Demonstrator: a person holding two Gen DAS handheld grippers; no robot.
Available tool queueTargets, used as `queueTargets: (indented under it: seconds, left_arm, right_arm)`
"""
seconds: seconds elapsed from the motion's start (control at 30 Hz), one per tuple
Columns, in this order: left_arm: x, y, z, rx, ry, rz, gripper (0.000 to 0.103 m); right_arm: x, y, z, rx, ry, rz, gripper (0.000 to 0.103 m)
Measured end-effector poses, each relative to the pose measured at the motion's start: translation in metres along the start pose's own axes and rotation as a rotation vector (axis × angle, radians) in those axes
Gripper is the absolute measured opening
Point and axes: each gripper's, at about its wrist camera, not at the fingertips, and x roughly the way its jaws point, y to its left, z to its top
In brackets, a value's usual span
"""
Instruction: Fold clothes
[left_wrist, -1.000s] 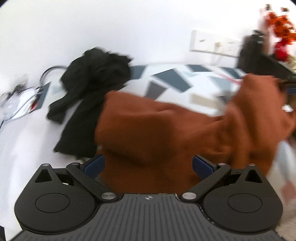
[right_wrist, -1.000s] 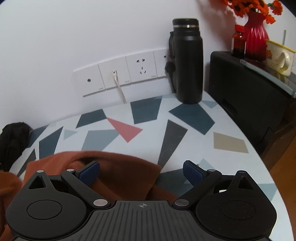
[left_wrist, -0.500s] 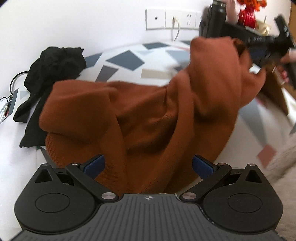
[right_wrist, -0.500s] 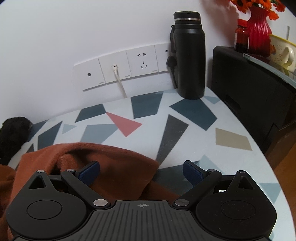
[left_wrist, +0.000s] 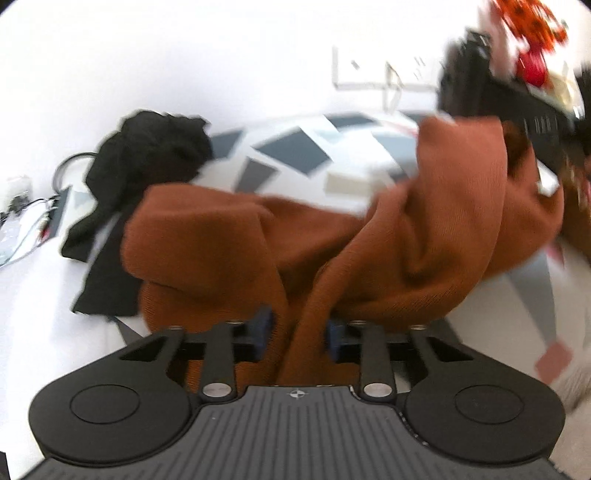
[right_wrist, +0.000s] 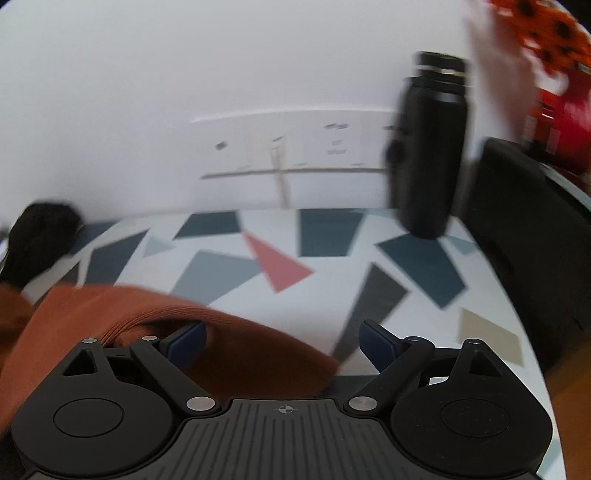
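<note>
The rust-brown garment (left_wrist: 332, 251) lies bunched on the patterned tabletop (right_wrist: 332, 236), one fold pinched in the clenched left claw (left_wrist: 297, 332). The right claw (right_wrist: 282, 341) is spread wide over its edge. A black garment (left_wrist: 147, 162) sits toward the tabletop's far left edge.

Place: a home room.
Landmark: round white table with coloured geometric shapes (right_wrist: 332, 254).
Behind it: white wall socket strip (right_wrist: 291, 147).
On its far right: tall black flask (right_wrist: 430, 147).
Right of it: dark cabinet (right_wrist: 532, 236), red vase with orange flowers (right_wrist: 569, 122).
</note>
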Motion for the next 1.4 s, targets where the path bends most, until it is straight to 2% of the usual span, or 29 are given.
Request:
queueTargets:
  seconds: [0.03, 0.2, 0.27, 0.3, 0.33, 0.4, 0.53, 0.57, 0.6, 0.67, 0.7, 0.73, 0.8, 0.83, 0.9, 0.97, 1.0, 1.03, 1.07, 1.1, 1.13, 1.2, 1.4]
  left_arm:
    - [-0.005, 0.004, 0.005, -0.024, -0.018, -0.005, 0.014]
    - [-0.022, 0.013, 0.026, -0.072, -0.104, 0.017, 0.013]
    - [-0.025, 0.016, 0.033, -0.097, -0.126, 0.026, 0.012]
    - [-0.026, 0.018, 0.037, -0.108, -0.135, 0.025, 0.012]
    - [-0.027, 0.019, 0.040, -0.118, -0.144, 0.024, 0.012]
    - [-0.033, 0.021, 0.046, -0.114, -0.167, 0.024, 0.012]
    - [-0.049, 0.029, 0.061, -0.141, -0.217, -0.008, 0.012]
    - [-0.054, 0.030, 0.065, -0.136, -0.231, -0.021, 0.012]
    - [-0.059, 0.031, 0.068, -0.132, -0.245, -0.033, 0.012]
    - [-0.069, 0.033, 0.076, -0.123, -0.272, -0.058, 0.012]
    - [-0.071, 0.035, 0.079, -0.122, -0.276, -0.064, 0.012]
    - [-0.073, 0.036, 0.083, -0.121, -0.279, -0.071, 0.012]
    - [-0.072, 0.040, 0.086, -0.132, -0.274, -0.082, 0.012]
    - [-0.071, 0.042, 0.085, -0.134, -0.272, -0.086, 0.012]
    - [-0.068, 0.045, 0.085, -0.137, -0.267, -0.093, 0.012]
    - [-0.066, 0.050, 0.084, -0.146, -0.261, -0.104, 0.012]
    - [-0.067, 0.052, 0.084, -0.150, -0.262, -0.110, 0.012]
    - [-0.068, 0.053, 0.083, -0.153, -0.263, -0.117, 0.012]
    - [-0.069, 0.055, 0.083, -0.152, -0.265, -0.122, 0.012]
    - [-0.070, 0.057, 0.083, -0.150, -0.267, -0.126, 0.012]
    - [-0.072, 0.058, 0.083, -0.149, -0.270, -0.133, 0.012]
    - [-0.077, 0.060, 0.082, -0.148, -0.276, -0.147, 0.012]
    - [-0.083, 0.062, 0.098, -0.164, -0.314, -0.210, 0.012]
  right_arm:
    - [0.005, 0.003, 0.000, -0.011, 0.006, 0.009, 0.088]
    - [0.030, 0.011, -0.002, 0.014, 0.047, 0.082, 0.084]
    - [0.036, 0.014, -0.002, 0.032, 0.076, 0.139, 0.060]
    - [0.039, 0.016, -0.002, 0.041, 0.092, 0.169, 0.033]
    - [0.041, 0.018, -0.002, 0.050, 0.107, 0.200, 0.000]
    - [0.033, 0.022, 0.000, 0.053, 0.067, 0.192, 0.000]
    - [-0.012, 0.014, 0.014, 0.154, -0.124, 0.172, 0.000]
    - [-0.022, 0.010, 0.019, 0.179, -0.149, 0.163, 0.000]
    - [-0.031, 0.007, 0.022, 0.200, -0.162, 0.156, 0.000]
    - [-0.039, 0.007, 0.026, 0.207, -0.109, 0.186, 0.002]
    - [-0.040, 0.012, 0.024, 0.186, -0.074, 0.180, 0.011]
    - [-0.041, 0.019, 0.021, 0.151, -0.043, 0.166, 0.031]
    - [-0.044, 0.033, 0.010, 0.117, -0.028, 0.171, 0.046]
    - [-0.044, 0.040, 0.003, 0.121, -0.021, 0.192, 0.060]
    - [-0.039, 0.054, -0.007, 0.135, 0.008, 0.230, 0.074]
    - [-0.026, 0.074, -0.018, 0.103, 0.052, 0.228, 0.073]
    - [-0.019, 0.083, -0.022, 0.072, 0.075, 0.206, 0.067]
    - [-0.012, 0.088, -0.025, 0.055, 0.098, 0.173, 0.041]
    - [-0.006, 0.090, -0.028, 0.044, 0.121, 0.138, 0.026]
    - [-0.005, 0.086, -0.030, 0.081, 0.124, 0.128, 0.016]
    - [-0.006, 0.079, -0.031, 0.139, 0.116, 0.131, 0.014]
    - [-0.024, 0.062, -0.027, 0.217, 0.038, 0.098, 0.012]
    - [-0.102, 0.017, 0.011, 0.282, -0.284, -0.083, 0.012]
